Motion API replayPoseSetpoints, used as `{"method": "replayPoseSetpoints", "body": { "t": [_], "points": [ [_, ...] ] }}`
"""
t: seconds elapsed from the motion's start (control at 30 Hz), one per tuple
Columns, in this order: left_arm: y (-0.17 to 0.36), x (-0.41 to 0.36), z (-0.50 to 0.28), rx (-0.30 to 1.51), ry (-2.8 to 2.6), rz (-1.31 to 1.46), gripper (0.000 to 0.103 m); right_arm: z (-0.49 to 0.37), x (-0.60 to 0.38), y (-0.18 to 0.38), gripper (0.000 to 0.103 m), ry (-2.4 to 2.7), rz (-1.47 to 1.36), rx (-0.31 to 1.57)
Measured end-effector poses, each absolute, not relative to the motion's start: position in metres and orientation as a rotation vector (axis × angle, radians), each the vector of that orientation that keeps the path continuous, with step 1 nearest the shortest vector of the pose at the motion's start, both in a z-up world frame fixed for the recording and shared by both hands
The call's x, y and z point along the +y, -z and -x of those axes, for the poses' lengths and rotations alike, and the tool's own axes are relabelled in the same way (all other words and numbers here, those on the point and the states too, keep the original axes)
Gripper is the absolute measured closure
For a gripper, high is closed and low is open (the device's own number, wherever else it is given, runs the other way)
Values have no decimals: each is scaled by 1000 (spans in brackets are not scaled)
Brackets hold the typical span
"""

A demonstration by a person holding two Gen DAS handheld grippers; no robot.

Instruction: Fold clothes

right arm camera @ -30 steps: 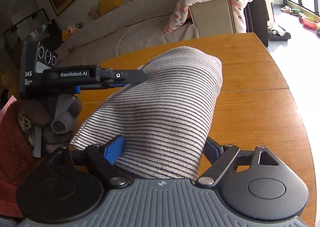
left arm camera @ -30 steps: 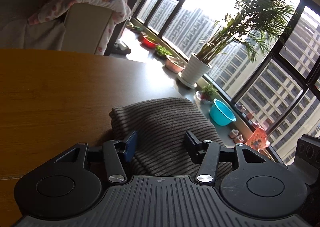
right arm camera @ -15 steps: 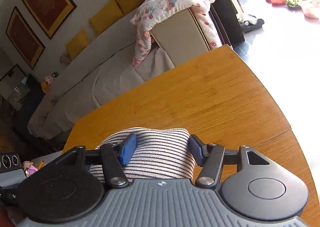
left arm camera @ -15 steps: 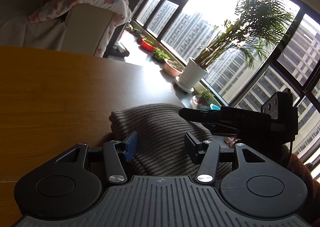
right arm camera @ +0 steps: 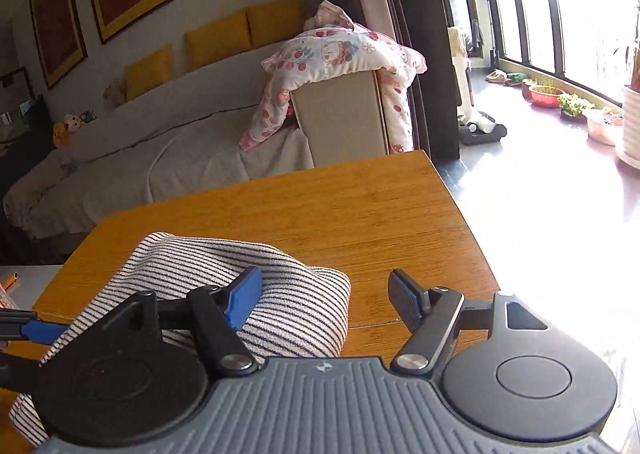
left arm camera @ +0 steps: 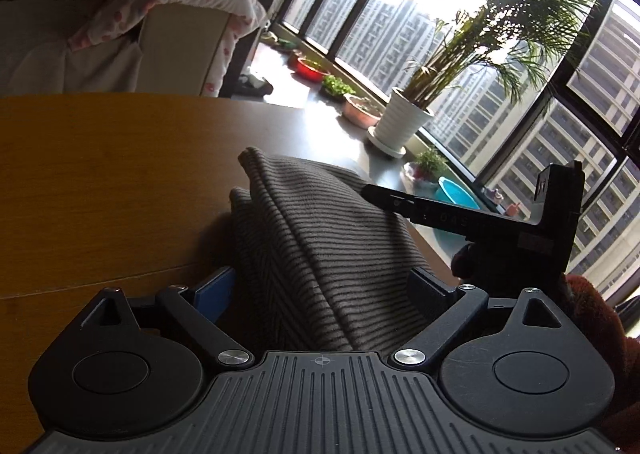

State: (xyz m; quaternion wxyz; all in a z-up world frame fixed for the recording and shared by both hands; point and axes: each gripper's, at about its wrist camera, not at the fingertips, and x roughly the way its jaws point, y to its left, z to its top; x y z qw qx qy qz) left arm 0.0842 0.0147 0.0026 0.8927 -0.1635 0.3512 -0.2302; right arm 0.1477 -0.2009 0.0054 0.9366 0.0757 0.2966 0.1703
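A grey striped knit garment [left arm camera: 320, 242] lies bunched on the wooden table [left arm camera: 100, 174]. My left gripper [left arm camera: 322, 290] is open wide, with the garment's near end lying between its fingers. In the right wrist view the same garment [right arm camera: 280, 286] lies folded at the lower left. My right gripper [right arm camera: 326, 300] is open above the garment's right edge; its blue left fingertip [right arm camera: 242, 300] is over the cloth and its right fingertip [right arm camera: 406, 302] is over bare table [right arm camera: 360, 214]. The right gripper also shows from the side in the left wrist view [left arm camera: 472, 216], at the garment's far side.
A sofa [right arm camera: 160, 150] with a floral blanket [right arm camera: 340, 54] stands beyond the table. Potted plants [left arm camera: 400, 122], bowls and a blue basin [left arm camera: 458, 194] line the window floor. The table's right edge [right arm camera: 464, 222] drops to the floor.
My left gripper opened wider and the garment rose into a ridge between its fingers. My right gripper opened and shifted right, off the middle of the garment.
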Motion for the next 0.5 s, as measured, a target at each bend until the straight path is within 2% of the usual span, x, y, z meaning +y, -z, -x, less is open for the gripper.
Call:
{"method": "replayPoseSetpoints", "body": {
  "t": [0.03,0.07,0.23,0.33,0.5],
  "points": [
    [-5,12,-80,712,493,335,21,-147,-202,-6,31,-347,-155,606],
    [-7,8,-76,696,507,330,39,-147,-202,-8,30,-339,-155,609],
    [-11,0,-72,666,612,341,44,-140,-204,-15,30,-309,-124,599],
    [1,1,-77,700,547,291,54,-135,-206,-17,26,-310,-123,607],
    [1,17,-82,686,523,328,54,-122,-208,-19,22,-340,-147,618]
  ]
}}
